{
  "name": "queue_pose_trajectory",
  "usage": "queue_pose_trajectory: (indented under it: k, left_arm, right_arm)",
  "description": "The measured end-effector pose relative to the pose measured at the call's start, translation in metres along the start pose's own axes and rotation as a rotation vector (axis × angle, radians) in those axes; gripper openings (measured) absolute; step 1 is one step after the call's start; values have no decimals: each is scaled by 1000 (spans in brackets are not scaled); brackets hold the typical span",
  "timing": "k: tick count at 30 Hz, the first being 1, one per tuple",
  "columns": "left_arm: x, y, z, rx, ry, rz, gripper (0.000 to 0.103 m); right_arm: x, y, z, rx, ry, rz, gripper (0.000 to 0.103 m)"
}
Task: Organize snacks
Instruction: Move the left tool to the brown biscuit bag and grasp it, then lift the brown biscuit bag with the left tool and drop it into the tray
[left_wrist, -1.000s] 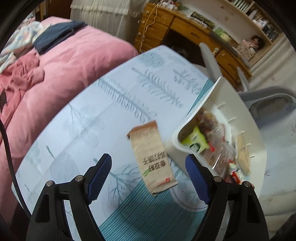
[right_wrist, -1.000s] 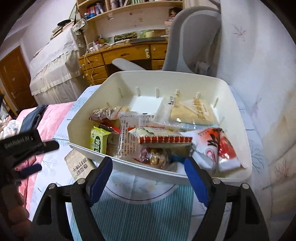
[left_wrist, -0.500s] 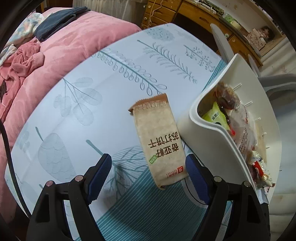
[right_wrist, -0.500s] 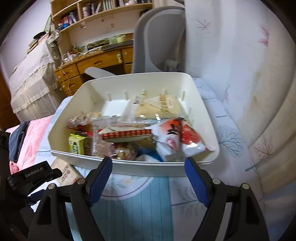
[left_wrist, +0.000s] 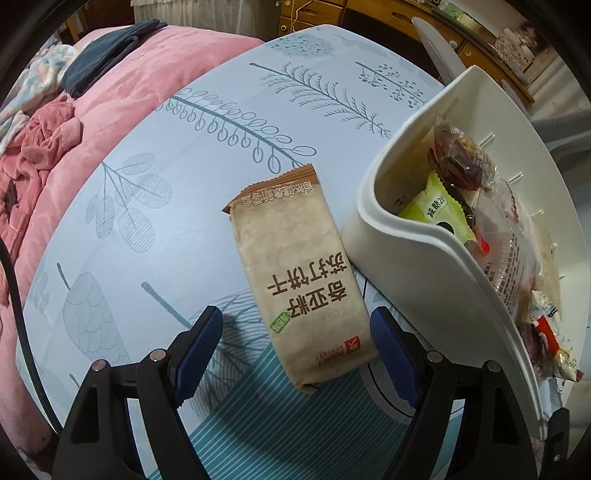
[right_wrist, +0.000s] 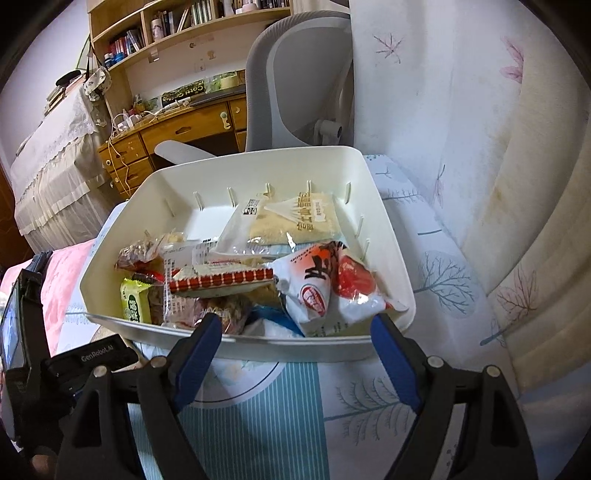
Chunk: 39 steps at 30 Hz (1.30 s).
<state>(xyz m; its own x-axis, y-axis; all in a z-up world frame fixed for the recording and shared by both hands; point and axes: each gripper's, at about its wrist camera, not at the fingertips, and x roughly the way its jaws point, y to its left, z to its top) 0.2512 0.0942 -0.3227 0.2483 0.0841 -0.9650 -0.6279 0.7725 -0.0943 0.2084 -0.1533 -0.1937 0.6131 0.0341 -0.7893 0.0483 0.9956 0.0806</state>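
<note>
The landmark is the white bin (left_wrist: 436, 280), which stands on a table covered by a pale blue leaf-print cloth (left_wrist: 192, 206).

Left gripper (left_wrist: 295, 343): jaws spread wide, gripping nothing. Its blue fingers (left_wrist: 199, 343) hang over the cloth just beside the near left corner of the bin. A tan cracker packet (left_wrist: 295, 266) lies flat on the cloth, outside the bin, close against the bin's left wall. The packet's near end lies between the two fingers; whether the right finger touches it cannot be told.

Right gripper (right_wrist: 295, 343): jaws opening, gripping nothing. Its fingers (right_wrist: 391, 358) sit at the near long wall of the bin (right_wrist: 258, 173), one to each side of the middle of that wall, with the rim between them.

Inside the bin:
- a green packet (right_wrist: 135, 304) in the near left corner;
- a red-and-white bag (right_wrist: 332, 284) at the near right;
- a clear bag of pale crumbs (right_wrist: 295, 219) against the far wall;
- several more wrapped snacks heaped along the near wall.

Beyond the bin stands a grey chair (right_wrist: 295, 85), with a wooden desk (right_wrist: 177, 133) behind it. A pink quilt (left_wrist: 122, 99) lies on the bin's left side, past the table edge.
</note>
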Motion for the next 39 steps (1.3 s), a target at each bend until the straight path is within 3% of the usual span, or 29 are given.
queue_pose_trajectory:
  k: [12,17,19,21,33,39]
  left_arm:
    - [3,-19,-1,44,-44,50,80]
    - [1,-18,-1,63,-64,63,69]
    - [0,-16,-1,68,-72,78,59]
    - [-2,-12,-1,61,-74,65,58]
    - [-5,14,4,21,-29,11,56]
    - [-23,33,7,11,-24,40,55]
  right_arm:
    - [3,-4,1,4,-7,-4,84]
    - [3,-4,2,2,-7,-10,84]
    - [5,-3,2,-3,-4,-15,84]
    - [5,-3,2,-3,-2,-19,84]
    - [4,-1,2,-2,-1,-57,84]
    - [2,-1,3,1,22,-58,84]
